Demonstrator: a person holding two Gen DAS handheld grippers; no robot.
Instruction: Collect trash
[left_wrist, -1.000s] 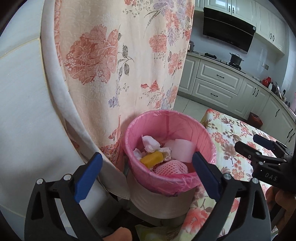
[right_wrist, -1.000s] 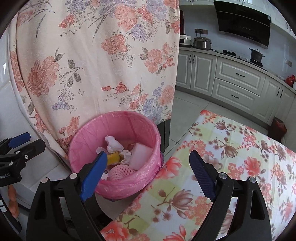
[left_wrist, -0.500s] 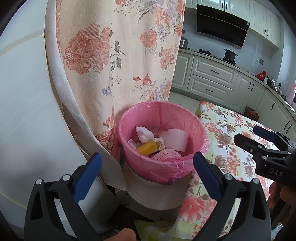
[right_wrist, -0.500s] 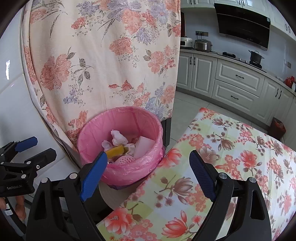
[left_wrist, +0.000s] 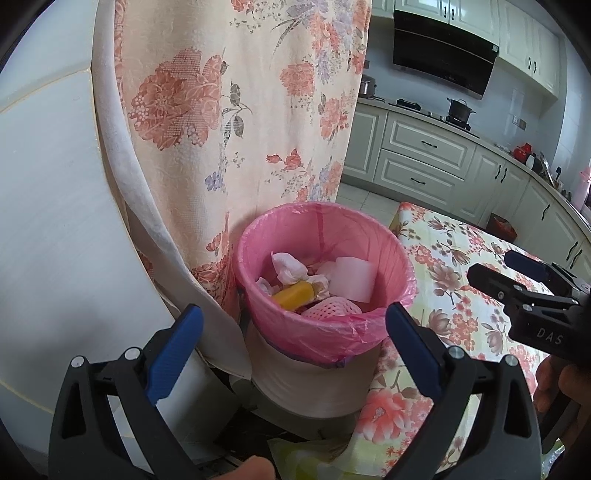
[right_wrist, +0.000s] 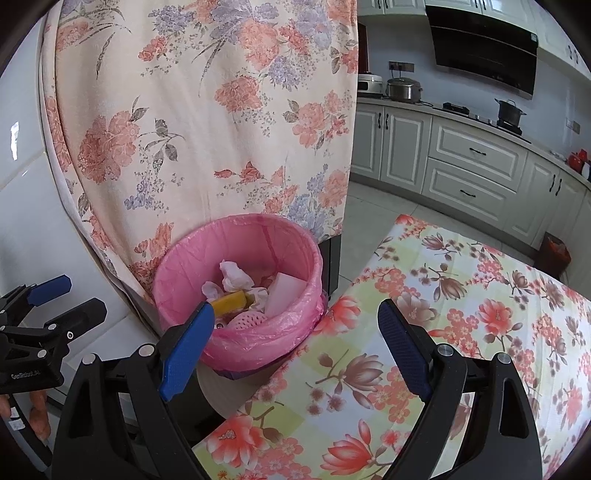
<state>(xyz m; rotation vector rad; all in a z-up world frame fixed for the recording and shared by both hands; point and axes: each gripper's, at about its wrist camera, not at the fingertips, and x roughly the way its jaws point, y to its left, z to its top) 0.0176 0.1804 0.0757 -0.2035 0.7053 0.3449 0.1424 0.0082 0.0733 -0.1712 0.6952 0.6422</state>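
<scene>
While both are held before the pink-lined bin (left_wrist: 325, 325) | left gripper (left_wrist: 291, 332): spread, empty | right gripper (right_wrist: 295, 339): spread, empty | bin: tissues, yellow piece (left_wrist: 293, 293) seen inside.

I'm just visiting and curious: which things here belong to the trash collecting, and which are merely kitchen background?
Job: pink-lined trash bin, crumpled tissues, yellow wrapper, pink foam fruit net.

Background: floral curtain, floral tablecloth, pot on stove, range hood.

Bright, sharp daylight; fisheye-warped edges
</scene>
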